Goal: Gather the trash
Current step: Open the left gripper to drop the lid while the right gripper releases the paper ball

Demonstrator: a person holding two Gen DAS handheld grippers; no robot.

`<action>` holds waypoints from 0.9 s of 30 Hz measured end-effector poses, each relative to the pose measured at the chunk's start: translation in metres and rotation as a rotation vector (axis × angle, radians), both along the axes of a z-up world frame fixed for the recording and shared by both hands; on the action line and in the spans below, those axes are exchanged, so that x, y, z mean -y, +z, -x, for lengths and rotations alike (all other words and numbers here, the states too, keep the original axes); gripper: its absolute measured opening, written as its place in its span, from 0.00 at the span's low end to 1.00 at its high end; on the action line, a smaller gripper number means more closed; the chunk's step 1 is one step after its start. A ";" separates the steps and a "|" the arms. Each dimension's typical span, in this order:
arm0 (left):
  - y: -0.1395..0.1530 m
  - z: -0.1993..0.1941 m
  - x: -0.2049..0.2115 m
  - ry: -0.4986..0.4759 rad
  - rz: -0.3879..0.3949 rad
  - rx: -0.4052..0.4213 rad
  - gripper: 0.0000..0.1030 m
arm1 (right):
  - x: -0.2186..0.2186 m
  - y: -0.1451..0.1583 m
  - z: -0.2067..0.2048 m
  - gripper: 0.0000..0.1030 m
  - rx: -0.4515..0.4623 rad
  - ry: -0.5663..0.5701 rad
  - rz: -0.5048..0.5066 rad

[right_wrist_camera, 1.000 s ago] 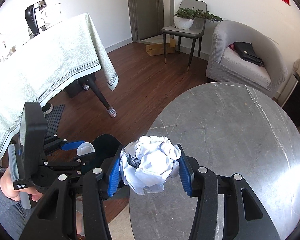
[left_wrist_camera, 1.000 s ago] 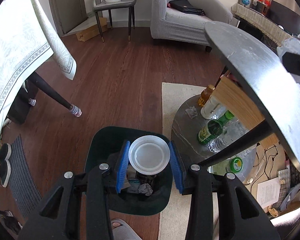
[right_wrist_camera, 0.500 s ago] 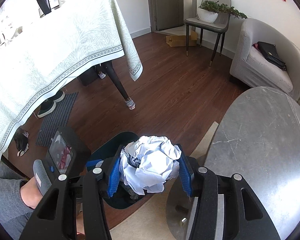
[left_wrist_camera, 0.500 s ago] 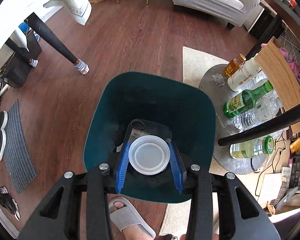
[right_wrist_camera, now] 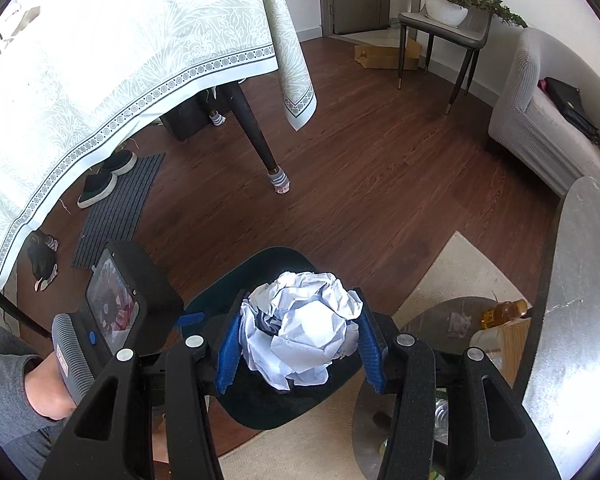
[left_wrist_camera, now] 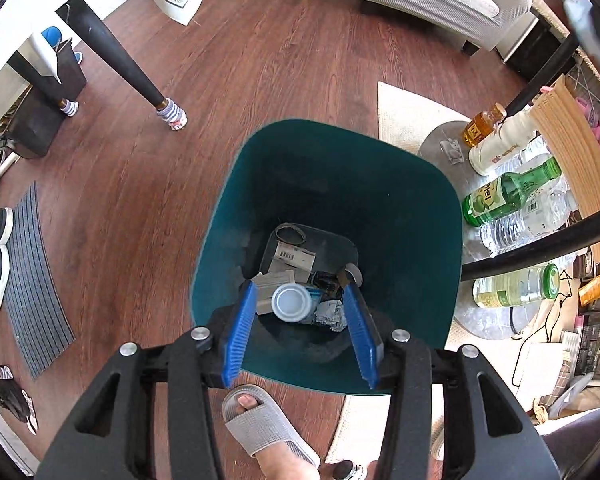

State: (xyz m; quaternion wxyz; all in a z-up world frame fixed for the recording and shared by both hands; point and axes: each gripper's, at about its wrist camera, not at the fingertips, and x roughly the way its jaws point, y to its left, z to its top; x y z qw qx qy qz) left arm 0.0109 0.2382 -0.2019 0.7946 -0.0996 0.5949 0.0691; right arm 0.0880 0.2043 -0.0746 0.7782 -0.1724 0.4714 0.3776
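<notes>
A dark green trash bin (left_wrist_camera: 412,184) stands on the wood floor, holding scraps of paper and packaging. A white round plastic lid (left_wrist_camera: 291,302) lies inside among them. My left gripper (left_wrist_camera: 300,334) is open and empty just above the bin's near rim. My right gripper (right_wrist_camera: 300,344) is shut on a crumpled ball of white paper (right_wrist_camera: 300,334) and holds it above the same bin (right_wrist_camera: 260,268). The left gripper's body (right_wrist_camera: 116,304) shows at lower left in the right wrist view.
A low round table (left_wrist_camera: 440,140) beside the bin carries several bottles (left_wrist_camera: 508,192). A cream rug (right_wrist_camera: 452,272) lies under it. A clothed table leg (right_wrist_camera: 256,136), a doormat with shoes (left_wrist_camera: 24,248), an armchair (right_wrist_camera: 540,120) and my slippered foot (left_wrist_camera: 268,432) are around.
My left gripper opened and the white lid dropped into the bin. My right gripper carried the paper ball from over the grey table to above the bin.
</notes>
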 end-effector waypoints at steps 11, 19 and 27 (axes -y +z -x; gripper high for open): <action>0.085 0.021 -0.019 0.020 -0.032 0.233 0.42 | -0.017 -0.032 -0.003 0.49 -0.040 -0.001 0.047; 0.159 0.028 -0.012 0.005 -0.042 0.410 0.30 | -0.027 -0.071 0.004 0.49 -0.100 0.023 0.105; 0.200 0.021 0.003 -0.022 -0.037 0.482 0.25 | -0.031 -0.100 0.012 0.49 -0.122 0.051 0.167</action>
